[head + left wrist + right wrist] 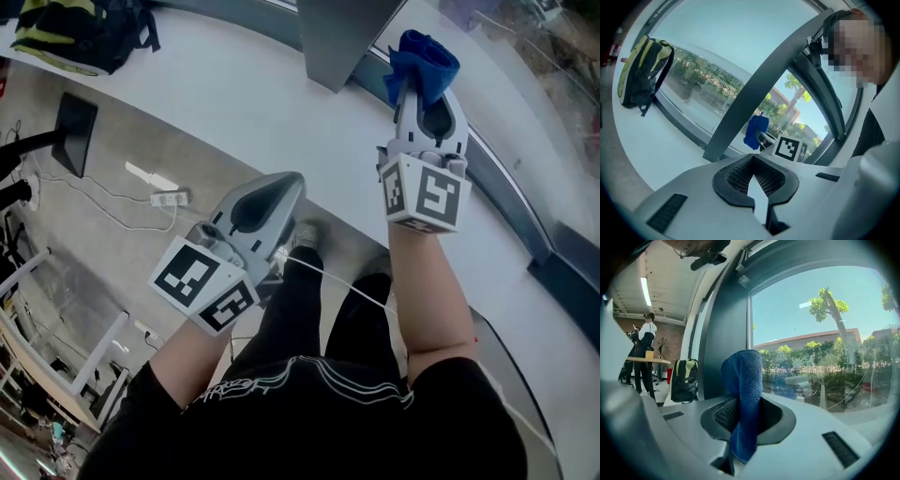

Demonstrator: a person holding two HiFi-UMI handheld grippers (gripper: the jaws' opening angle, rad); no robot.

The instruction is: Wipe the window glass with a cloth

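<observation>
My right gripper point(427, 94) is shut on a blue cloth point(422, 54), raised over the white sill point(234, 103) close to the window glass point(525, 84). In the right gripper view the cloth point(743, 376) stands folded between the jaws of that gripper point(744, 401), with the glass point(825, 333) just ahead. My left gripper point(286, 187) hangs lower, beside the sill's near edge, its jaws together and holding nothing. From the left gripper view, the left gripper point(753, 164) points toward the cloth point(756, 131) and the glass point(717, 47).
A grey window pillar point(342, 37) rises from the sill left of the cloth. A black and yellow backpack point(80, 33) lies on the sill at the far left. A power strip point(169, 198) with cables lies on the floor. A person point(644, 352) stands far back at a table.
</observation>
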